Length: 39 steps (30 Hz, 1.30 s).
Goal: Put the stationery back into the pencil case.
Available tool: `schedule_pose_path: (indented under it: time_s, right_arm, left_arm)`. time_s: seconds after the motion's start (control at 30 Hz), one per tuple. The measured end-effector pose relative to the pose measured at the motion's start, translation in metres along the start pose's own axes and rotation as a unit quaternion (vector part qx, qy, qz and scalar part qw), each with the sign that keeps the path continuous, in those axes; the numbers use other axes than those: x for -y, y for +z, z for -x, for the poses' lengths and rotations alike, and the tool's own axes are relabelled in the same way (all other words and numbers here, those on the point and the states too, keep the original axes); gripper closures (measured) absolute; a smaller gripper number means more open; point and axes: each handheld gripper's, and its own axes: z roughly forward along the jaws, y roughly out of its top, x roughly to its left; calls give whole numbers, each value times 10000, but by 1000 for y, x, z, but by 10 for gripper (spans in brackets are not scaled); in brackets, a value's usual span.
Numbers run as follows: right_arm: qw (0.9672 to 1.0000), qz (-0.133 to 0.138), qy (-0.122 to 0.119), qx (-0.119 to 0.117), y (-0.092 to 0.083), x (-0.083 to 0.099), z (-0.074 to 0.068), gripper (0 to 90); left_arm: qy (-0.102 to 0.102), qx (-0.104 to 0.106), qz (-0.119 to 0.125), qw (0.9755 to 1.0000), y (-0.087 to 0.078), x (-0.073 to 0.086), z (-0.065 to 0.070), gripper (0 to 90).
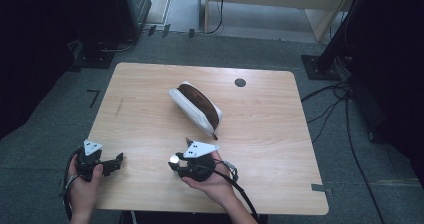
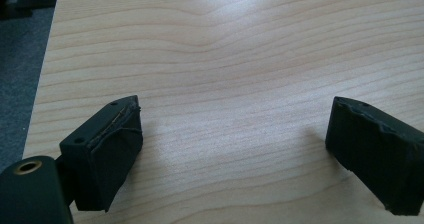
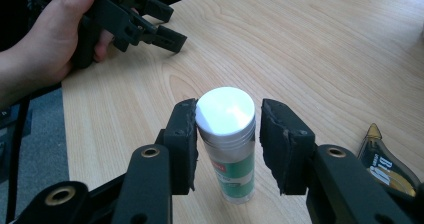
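High view: dim, dark at left and right edges, brightest on the floor at top centre. Left gripper view: sharp wood grain on the table (image 2: 240, 59), soft shadows beneath the jaws. Right gripper view: glare whitens the bottle cap (image 3: 225, 110); near jaws slightly soft.

Black gripper (image 3: 227, 149) with ribbed pads (image 3: 186, 144) (brass-ringed screw holes), trailing cable.
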Motion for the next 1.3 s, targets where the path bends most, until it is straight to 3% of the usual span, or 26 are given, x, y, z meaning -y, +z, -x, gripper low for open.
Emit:
schedule_pose_path:
  time_s: [0.07,0.47,0.9,1.3]
  right_arm:
    - [9999,35,-140,47,1,1,0,598]
    - [9989,66,-378,288,-2,4,-2,649]
    - [9984,128,-376,392,-6,5,0,652]
    - [9981,171,-198,553,-24,-3,12,652]
  left_arm:
    - [-11,0,8,10000,0,0,0,83]
    - [-15,-1,14,10000,0,0,0,83]
    - [-16,0,13,10000,0,0,0,83]
    - [-5,0,0,10000,0,0,0,84]
